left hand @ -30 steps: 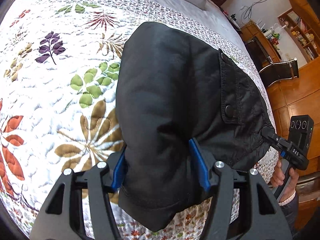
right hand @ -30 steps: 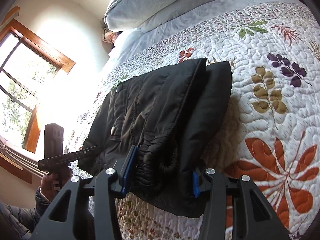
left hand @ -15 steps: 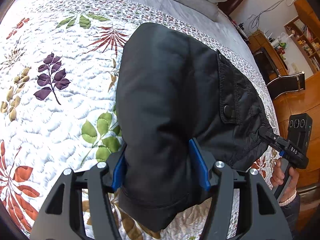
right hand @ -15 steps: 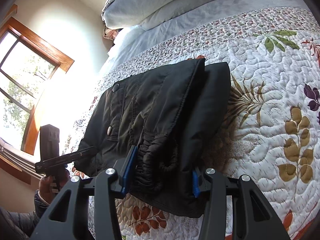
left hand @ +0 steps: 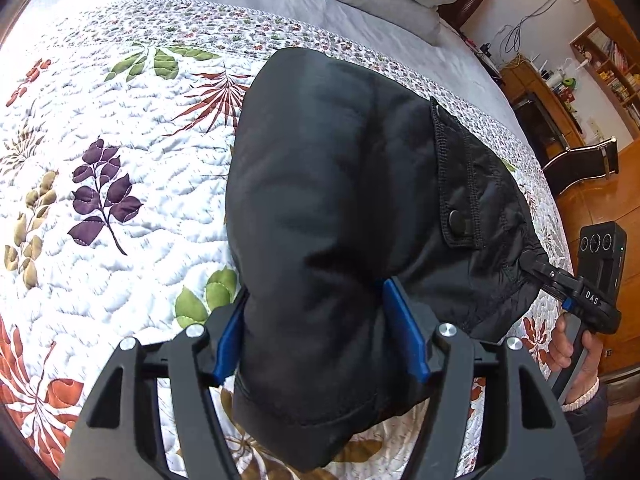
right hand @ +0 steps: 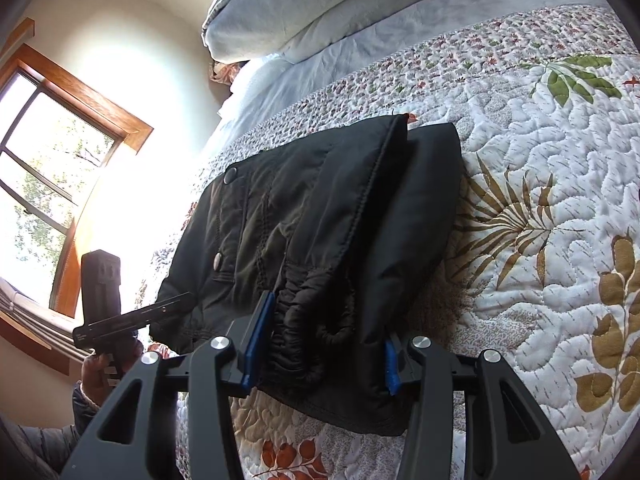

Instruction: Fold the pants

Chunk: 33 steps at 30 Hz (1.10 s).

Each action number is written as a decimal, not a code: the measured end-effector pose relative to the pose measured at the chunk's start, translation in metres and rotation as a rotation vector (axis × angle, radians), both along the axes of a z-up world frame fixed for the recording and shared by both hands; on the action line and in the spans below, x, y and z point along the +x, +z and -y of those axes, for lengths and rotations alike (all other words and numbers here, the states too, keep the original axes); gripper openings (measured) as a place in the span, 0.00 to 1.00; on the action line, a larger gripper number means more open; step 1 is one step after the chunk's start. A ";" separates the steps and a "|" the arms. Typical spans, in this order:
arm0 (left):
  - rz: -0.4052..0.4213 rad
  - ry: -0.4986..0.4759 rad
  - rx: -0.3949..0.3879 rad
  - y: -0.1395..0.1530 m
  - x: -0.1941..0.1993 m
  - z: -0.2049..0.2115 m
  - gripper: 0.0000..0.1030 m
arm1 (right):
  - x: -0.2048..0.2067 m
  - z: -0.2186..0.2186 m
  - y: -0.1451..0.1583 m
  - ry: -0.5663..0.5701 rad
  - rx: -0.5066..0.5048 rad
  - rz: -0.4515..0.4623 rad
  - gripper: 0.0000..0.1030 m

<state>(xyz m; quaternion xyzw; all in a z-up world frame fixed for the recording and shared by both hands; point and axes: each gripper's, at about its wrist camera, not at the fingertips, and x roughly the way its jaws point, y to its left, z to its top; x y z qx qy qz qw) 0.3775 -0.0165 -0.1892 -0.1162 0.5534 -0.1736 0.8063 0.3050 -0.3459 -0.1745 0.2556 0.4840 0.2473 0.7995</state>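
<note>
Indoors, on a leaf-print quilt (left hand: 120, 184) — both grippers, part-open, clamp folded black pants (left hand: 340, 220).

My view takes in a bed (left hand: 120, 184) under a white quilt (right hand: 540, 208) stitched with leaves in purple, green, tan and rust, edged by a band of small flowers. Folded black pants (left hand: 340, 208) lie directly on the quilt, near the bed's side edge, a snap pocket flap facing up on one side and the gathered waistband toward my right claw's camera. Beyond the flowered band, a pale blue sheet (right hand: 360, 56) covers the head of the bed, where pillows (right hand: 304, 4) are stacked against the wall.
</note>
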 end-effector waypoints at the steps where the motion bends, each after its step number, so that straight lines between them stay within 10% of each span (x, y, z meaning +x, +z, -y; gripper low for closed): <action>1: 0.005 -0.002 0.004 0.000 -0.001 0.001 0.63 | 0.000 0.001 -0.002 0.000 0.006 0.001 0.46; 33: 0.042 -0.035 0.026 -0.011 -0.001 0.005 0.75 | -0.010 0.007 -0.015 -0.059 0.053 0.000 0.50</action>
